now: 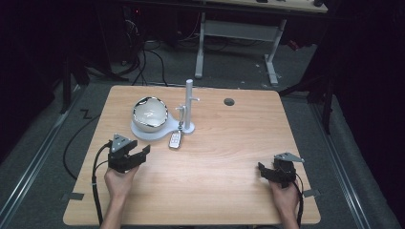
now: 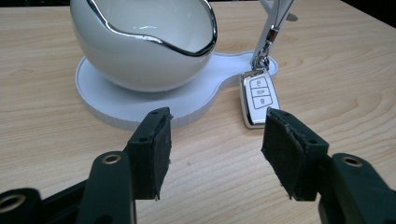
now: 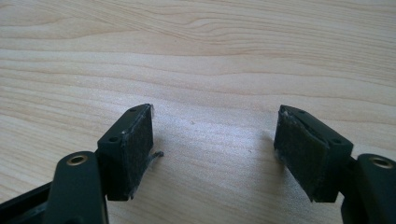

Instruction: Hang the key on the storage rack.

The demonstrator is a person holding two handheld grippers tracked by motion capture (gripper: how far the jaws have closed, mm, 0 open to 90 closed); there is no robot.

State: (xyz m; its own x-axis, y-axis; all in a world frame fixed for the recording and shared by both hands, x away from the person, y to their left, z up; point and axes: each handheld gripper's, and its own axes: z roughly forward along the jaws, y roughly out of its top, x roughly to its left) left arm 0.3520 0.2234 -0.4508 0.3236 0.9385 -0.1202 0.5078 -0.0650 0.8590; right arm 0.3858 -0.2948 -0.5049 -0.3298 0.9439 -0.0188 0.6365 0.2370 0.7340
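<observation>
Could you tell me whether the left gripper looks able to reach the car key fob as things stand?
Probably yes. The left gripper faces the car key fob with its jaws open and bare table between. The fob hangs by its strap from the white stand.

No readable words, brand names or numbers anywhere. Only signs: three small button icons in column on face of white key fob [image 2: 259, 97], lying just beyond left gripper's [image 2: 215, 140] spread jaws, nearer right-hand jaw. Icons too small to make out. Wood ahead of right gripper's [image 3: 214, 142] jaws unmarked.
</observation>
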